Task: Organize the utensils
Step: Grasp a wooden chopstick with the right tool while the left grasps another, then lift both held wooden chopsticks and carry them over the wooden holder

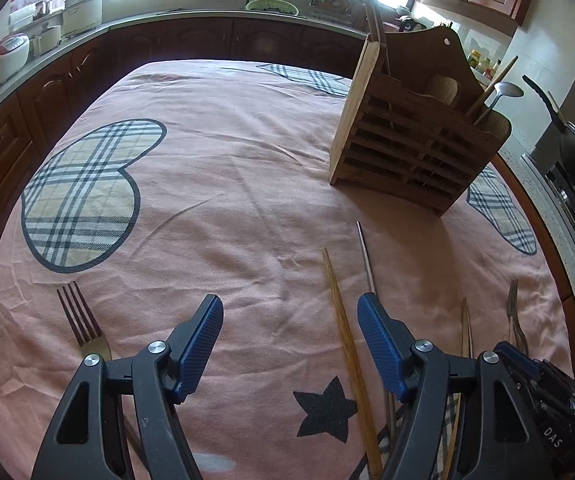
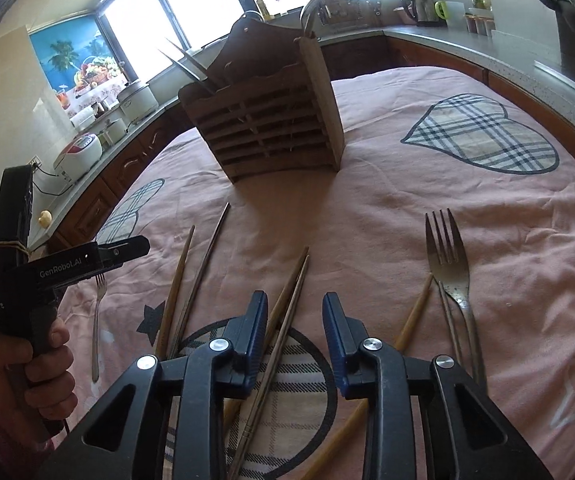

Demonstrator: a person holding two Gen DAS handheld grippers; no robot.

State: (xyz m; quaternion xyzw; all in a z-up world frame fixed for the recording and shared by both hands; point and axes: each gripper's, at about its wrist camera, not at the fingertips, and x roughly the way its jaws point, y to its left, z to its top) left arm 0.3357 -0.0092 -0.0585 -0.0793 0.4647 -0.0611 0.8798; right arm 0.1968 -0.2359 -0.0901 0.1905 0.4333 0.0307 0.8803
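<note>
Bright daylight is thrown through the windows (image 2: 191, 8) over a grey counter (image 1: 135, 24), dark wooden cabinets (image 1: 247, 40) and a pink tablecloth (image 1: 227, 184)

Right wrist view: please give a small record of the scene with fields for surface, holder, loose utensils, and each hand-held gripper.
surface: pink tablecloth with plaid hearts
holder: wooden utensil rack, upright, some utensils already in it
loose utensils: large fork on the right, small fork on the left, several chopsticks between them
right hand-held gripper: open, nothing pinched, chopsticks lying below it
left hand-held gripper: open, empty, above the cloth
</note>
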